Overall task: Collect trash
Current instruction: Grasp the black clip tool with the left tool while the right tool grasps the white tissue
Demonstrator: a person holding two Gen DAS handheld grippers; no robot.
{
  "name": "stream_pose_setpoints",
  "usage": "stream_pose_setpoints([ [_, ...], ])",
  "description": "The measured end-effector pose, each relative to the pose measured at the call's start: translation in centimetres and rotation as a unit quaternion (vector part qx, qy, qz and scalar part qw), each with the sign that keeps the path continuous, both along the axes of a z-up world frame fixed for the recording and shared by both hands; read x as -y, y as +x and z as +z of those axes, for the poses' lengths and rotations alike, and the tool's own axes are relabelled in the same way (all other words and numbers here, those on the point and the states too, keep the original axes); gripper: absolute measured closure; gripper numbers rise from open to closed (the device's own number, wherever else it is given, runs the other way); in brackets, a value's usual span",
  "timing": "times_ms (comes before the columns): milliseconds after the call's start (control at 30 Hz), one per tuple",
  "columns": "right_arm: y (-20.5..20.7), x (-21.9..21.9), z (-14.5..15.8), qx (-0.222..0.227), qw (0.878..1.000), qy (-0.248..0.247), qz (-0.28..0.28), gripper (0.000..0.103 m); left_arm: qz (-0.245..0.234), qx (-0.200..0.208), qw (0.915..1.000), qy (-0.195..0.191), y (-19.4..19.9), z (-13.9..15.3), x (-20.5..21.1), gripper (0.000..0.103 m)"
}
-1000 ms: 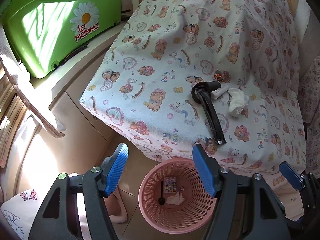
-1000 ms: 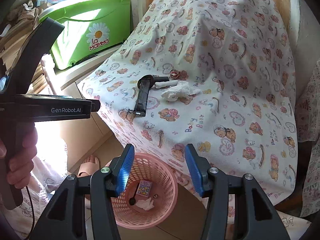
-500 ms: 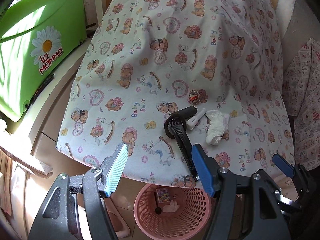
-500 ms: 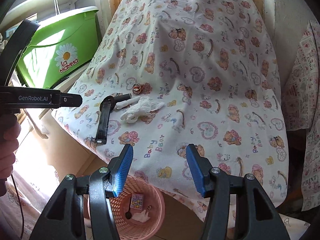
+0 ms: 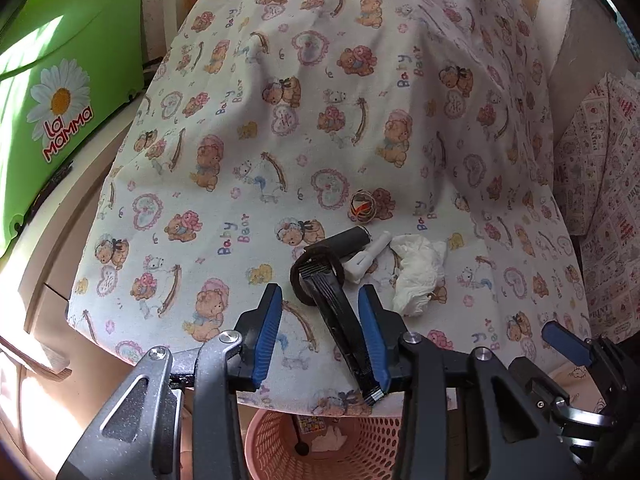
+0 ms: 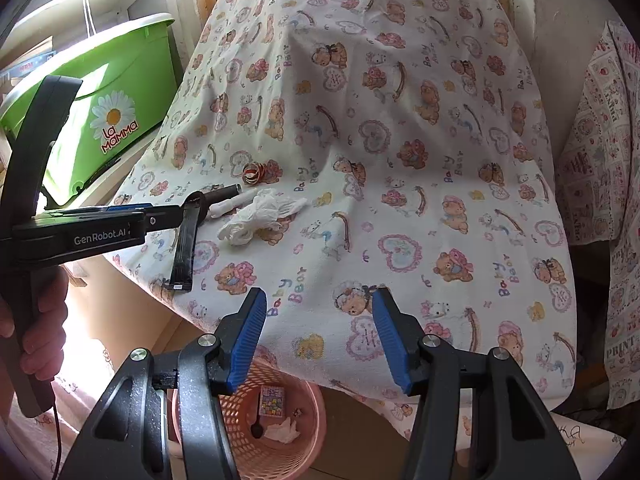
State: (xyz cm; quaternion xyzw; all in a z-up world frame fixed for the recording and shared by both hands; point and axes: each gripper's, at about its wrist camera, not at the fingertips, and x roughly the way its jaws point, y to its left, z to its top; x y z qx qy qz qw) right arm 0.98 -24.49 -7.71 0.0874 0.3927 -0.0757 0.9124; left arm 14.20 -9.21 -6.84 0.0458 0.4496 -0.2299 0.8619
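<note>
A long black strip with a brown band looped round its far end lies on the teddy-bear sheet near the front edge. My left gripper straddles the strip. Its jaws are closing; the right pad is at the strip's side and the left pad stands clear. Beyond lie a black tube, a white plastic piece, a crumpled tissue and a knot of rubber bands. My right gripper hangs open and empty over the sheet's front edge, right of the tissue.
A pink mesh basket stands on the floor under the sheet's edge, holding a small box, a tissue and a dark spoon. A green tub sits on the ledge at left. A hand grips the left tool's handle.
My left gripper has come forward from above the basket onto the sheet, and its jaws have narrowed around the black strip. The right gripper has shifted slightly and rolled, still open.
</note>
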Motion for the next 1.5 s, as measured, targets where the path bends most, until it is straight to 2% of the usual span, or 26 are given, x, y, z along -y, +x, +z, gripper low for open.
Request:
stream_pose_setpoints([
  [67,0.1,-0.1,-0.1,-0.002,1.000,-0.004,0.000,0.046,0.002,-0.026,0.9996,-0.012,0.0,-0.2,0.0,0.067],
  [133,0.2,-0.2,-0.2,-0.005,1.000,-0.006,0.000,0.046,0.003,-0.036,0.9992,-0.016,-0.6,-0.5,0.1,0.067],
  [233,0.2,-0.2,-0.3,-0.007,1.000,-0.009,-0.003,0.046,0.001,-0.047,0.9989,-0.003,-1.0,-1.1,0.9,0.071],
  [333,0.1,0.0,-0.3,-0.005,1.000,-0.011,-0.009,0.046,0.004,-0.043,0.9986,0.030,-0.9,-1.9,1.8,0.071],
  [467,-0.2,0.7,-0.5,-0.007,1.000,-0.004,-0.020,0.046,0.010,-0.053,0.9982,0.027,-0.5,-2.5,1.7,0.073],
  [500,-0.2,0.8,-0.5,-0.007,1.000,-0.002,-0.022,0.046,0.010,-0.050,0.9982,0.031,-0.6,-2.5,1.7,0.080],
  [567,-0.3,0.9,-0.4,-0.005,1.000,-0.003,-0.024,0.046,0.004,-0.046,0.9983,0.035,-0.6,-2.4,1.7,0.087],
  [600,-0.3,0.8,-0.4,-0.004,1.000,-0.004,-0.024,0.046,0.006,-0.042,0.9985,0.035,-0.7,-2.1,1.6,0.095],
  [667,-0.3,0.7,-0.3,-0.004,1.000,-0.006,-0.023,0.046,0.003,-0.035,0.9990,0.029,-1.0,-1.5,1.4,0.101],
  [800,-0.4,0.4,-0.3,-0.002,1.000,-0.007,-0.017,0.046,-0.002,-0.033,0.9993,0.018,-1.6,-0.2,0.6,0.101],
  [933,-0.3,-0.1,-0.2,0.001,1.000,-0.010,-0.008,0.046,-0.002,-0.053,0.9984,0.016,-1.8,0.2,-0.6,0.101],
  [1033,-0.1,-0.4,-0.1,0.002,1.000,-0.008,-0.002,0.046,-0.001,-0.064,0.9976,0.026,-2.0,0.3,-1.1,0.101],
  [1100,0.2,-0.5,-0.1,0.003,1.000,0.000,0.004,0.046,-0.003,-0.067,0.9965,0.049,-2.2,0.3,-1.3,0.101],
  [1333,1.4,-1.0,0.4,0.007,1.000,0.023,0.020,0.046,0.012,-0.086,0.9934,0.076,-1.9,-0.4,-2.6,0.101],
  [1400,1.9,-1.2,0.7,0.011,0.999,0.025,0.025,0.046,0.024,-0.078,0.9937,0.077,-1.8,-0.2,-3.2,0.101],
  [1500,3.2,-1.5,1.3,0.018,0.999,0.025,0.035,0.046,0.031,-0.016,0.9930,0.113,-2.3,0.9,-3.2,0.101],
])
